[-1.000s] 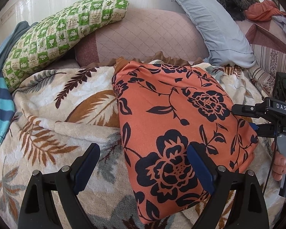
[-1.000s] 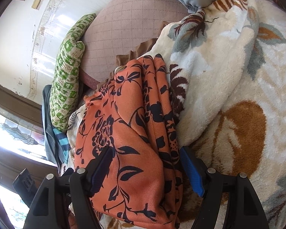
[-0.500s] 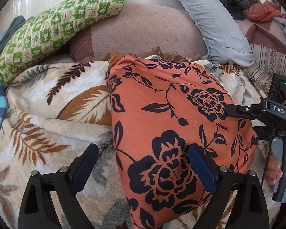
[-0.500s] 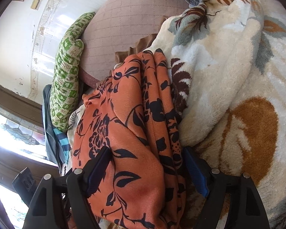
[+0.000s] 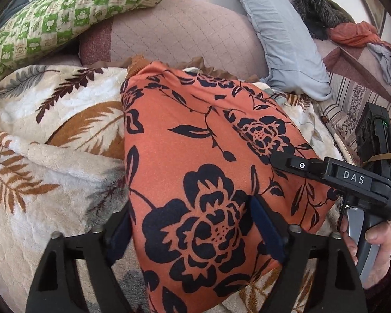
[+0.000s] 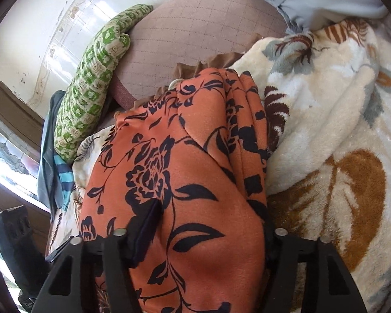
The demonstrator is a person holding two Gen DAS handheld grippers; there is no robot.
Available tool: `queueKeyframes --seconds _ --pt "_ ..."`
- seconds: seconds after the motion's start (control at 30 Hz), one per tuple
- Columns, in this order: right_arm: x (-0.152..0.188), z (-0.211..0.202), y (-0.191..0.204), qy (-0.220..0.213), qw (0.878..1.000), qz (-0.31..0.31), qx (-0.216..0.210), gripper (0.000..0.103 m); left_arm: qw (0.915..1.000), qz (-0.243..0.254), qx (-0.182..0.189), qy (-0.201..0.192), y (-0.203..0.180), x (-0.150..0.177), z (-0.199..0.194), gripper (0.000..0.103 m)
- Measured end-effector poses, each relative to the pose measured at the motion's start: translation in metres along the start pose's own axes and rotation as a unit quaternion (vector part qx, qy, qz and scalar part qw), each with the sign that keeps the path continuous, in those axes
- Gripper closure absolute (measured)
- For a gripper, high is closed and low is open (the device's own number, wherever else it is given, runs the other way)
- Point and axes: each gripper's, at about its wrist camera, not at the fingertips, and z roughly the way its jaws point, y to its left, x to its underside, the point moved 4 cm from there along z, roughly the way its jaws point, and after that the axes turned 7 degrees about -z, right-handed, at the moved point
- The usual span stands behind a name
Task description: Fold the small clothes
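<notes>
Orange floral garment (image 5: 195, 161) lies folded on the leaf-print blanket (image 5: 52, 135), thick edge stack at 3 o'clock in the right view; judged soft, light, slippery; left gripper (image 5: 193, 227) and right gripper (image 6: 208, 232) both spread, straddling it; grip stacked edges.
</notes>
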Motion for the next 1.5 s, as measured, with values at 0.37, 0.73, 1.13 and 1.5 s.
queueKeyframes --seconds 0.37,0.73,1.13,1.5 --pt "-0.009 -0.035 0.033 -0.043 0.998 -0.039 0.031 0.056 0.9991 0.025 0.004 -0.034 -0.008 -0.011 -0.041 0.059" --pt "0.001 -0.078 0.121 -0.099 0.985 -0.140 -0.007 0.067 0.9944 0.080 -0.012 -0.067 -0.026 0.000 -0.099 0.060" --pt "0.028 -0.059 0.034 0.031 0.997 0.061 -0.030 0.045 0.9981 0.038 -0.047 0.010 0.032 0.026 -0.076 0.026" --pt "0.013 -0.030 0.004 0.055 0.991 0.110 -0.042 0.022 0.9937 -0.093 0.045 0.043 0.066 0.004 -0.038 0.020"
